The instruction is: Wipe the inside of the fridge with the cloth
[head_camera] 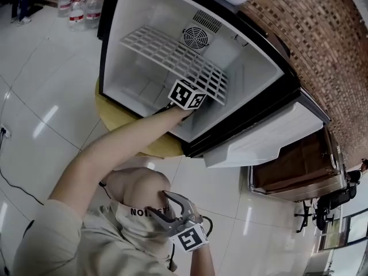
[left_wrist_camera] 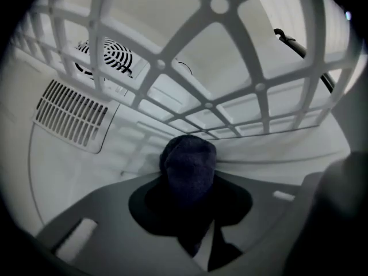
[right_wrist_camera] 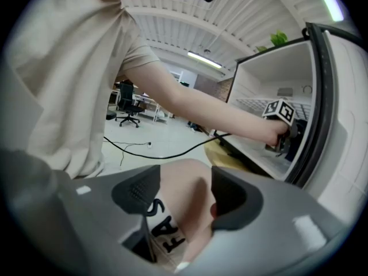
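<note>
The small black fridge (head_camera: 261,73) stands open with a white inside and a white wire shelf (head_camera: 167,53). My left gripper (head_camera: 187,95) reaches in under the shelf's front corner, and only its marker cube shows in the head view. In the left gripper view the left gripper (left_wrist_camera: 190,184) is shut on a bunched dark blue cloth (left_wrist_camera: 190,163), whose tip lies close to the white back wall below the shelf (left_wrist_camera: 230,91). My right gripper (head_camera: 172,203) hangs low by the person's knee. In the right gripper view the right gripper (right_wrist_camera: 184,191) is open with only the knee behind it.
The fridge sits on a round yellow table (head_camera: 123,122), its door (head_camera: 264,142) swung open to the right. A fan grille (left_wrist_camera: 112,53) and a vent (left_wrist_camera: 72,114) are on the back wall. Water bottles (head_camera: 77,7) stand on the floor, and a cable (right_wrist_camera: 149,151) crosses it.
</note>
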A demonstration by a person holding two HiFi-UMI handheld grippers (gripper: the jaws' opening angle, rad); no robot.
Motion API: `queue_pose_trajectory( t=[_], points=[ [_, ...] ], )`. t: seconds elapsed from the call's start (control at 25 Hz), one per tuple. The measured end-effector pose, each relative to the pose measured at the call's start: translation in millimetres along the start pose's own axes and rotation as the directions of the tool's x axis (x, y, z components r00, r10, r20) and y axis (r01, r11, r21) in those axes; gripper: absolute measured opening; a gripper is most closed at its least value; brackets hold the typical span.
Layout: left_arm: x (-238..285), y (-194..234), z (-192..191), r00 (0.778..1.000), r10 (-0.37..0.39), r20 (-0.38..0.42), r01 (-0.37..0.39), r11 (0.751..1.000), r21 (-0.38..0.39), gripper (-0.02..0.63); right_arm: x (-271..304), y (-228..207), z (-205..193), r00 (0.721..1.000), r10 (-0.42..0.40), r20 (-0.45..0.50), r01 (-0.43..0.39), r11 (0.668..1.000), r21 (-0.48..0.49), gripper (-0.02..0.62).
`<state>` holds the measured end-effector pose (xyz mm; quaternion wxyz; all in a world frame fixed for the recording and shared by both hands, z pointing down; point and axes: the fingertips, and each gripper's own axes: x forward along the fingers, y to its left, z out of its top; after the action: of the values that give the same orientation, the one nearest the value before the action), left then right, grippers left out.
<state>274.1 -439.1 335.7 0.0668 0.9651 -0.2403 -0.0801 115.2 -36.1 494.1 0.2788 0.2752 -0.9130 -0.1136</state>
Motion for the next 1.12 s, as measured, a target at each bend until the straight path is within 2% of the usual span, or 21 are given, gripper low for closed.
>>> queue_pose_trajectory(
  t=[0.24,0.4,0.48,0.56,0.6,0.64,0.72,0.8,0.92,1.0,1.12],
  points=[
    [-26.9,-36.5,-5.0,0.993,-0.113,-0.017,0.114,0.989,0.099,0.110,-6.1,-0.9,9.3,1.000,-0.023,0.016,0.024,1.000,-0.017,0.284],
    [-63.5,-72.8,-5.9,0.982,-0.186,-0.016,0.186,0.974,0.127,0.107,-8.1,-4.1,19.0,0.999,-0.022,0.039,0.023,0.999,-0.034,0.284],
    [-85.5,-96.9,-8.5,0.969,-0.246,-0.025,0.247,0.958,0.148,0.106,-6.3,-5.0,21.4,0.999,-0.025,0.044,0.026,0.999,-0.036,0.284],
    [-110.7,-120.9,-10.4,0.946,-0.323,-0.027,0.323,0.931,0.172,0.107,-3.9,-3.6,24.1,0.998,-0.027,0.050,0.029,0.999,-0.031,0.284],
    [-121.2,-127.1,-10.1,0.937,-0.348,-0.021,0.347,0.924,0.163,0.109,-2.7,-2.3,25.1,0.998,-0.025,0.051,0.027,0.999,-0.028,0.284],
    [-127.6,-125.7,-9.5,0.938,-0.348,-0.012,0.346,0.929,0.132,0.109,-1.8,-1.1,25.8,0.998,-0.021,0.051,0.023,0.999,-0.027,0.284],
    [-125.3,-99.9,-12.4,0.965,-0.261,-0.022,0.262,0.964,0.039,0.110,-0.1,0.7,25.5,0.999,-0.012,0.050,0.014,1.000,-0.028,0.284],
    [-110.5,-66.0,-25.0,0.985,-0.149,-0.085,0.148,0.989,-0.013,0.110,0.5,2.9,22.8,0.999,-0.008,0.043,0.009,1.000,-0.029,0.284],
    [-86.4,-35.3,-44.4,0.983,-0.051,-0.179,0.054,0.998,0.013,0.110,-1.8,6.0,18.0,1.000,-0.012,0.023,0.013,1.000,-0.025,0.284],
    [-70.6,-21.4,-46.7,0.979,-0.003,-0.204,0.014,0.999,0.051,0.110,-5.7,3.9,15.0,1.000,-0.021,0.010,0.021,0.999,-0.030,0.284],
    [-43.1,-8.3,-44.9,0.976,0.027,-0.218,-0.019,0.999,0.037,0.110,-12.8,-2.4,9.0,0.999,-0.033,-0.003,0.032,0.999,-0.031,0.284]
  ],
)
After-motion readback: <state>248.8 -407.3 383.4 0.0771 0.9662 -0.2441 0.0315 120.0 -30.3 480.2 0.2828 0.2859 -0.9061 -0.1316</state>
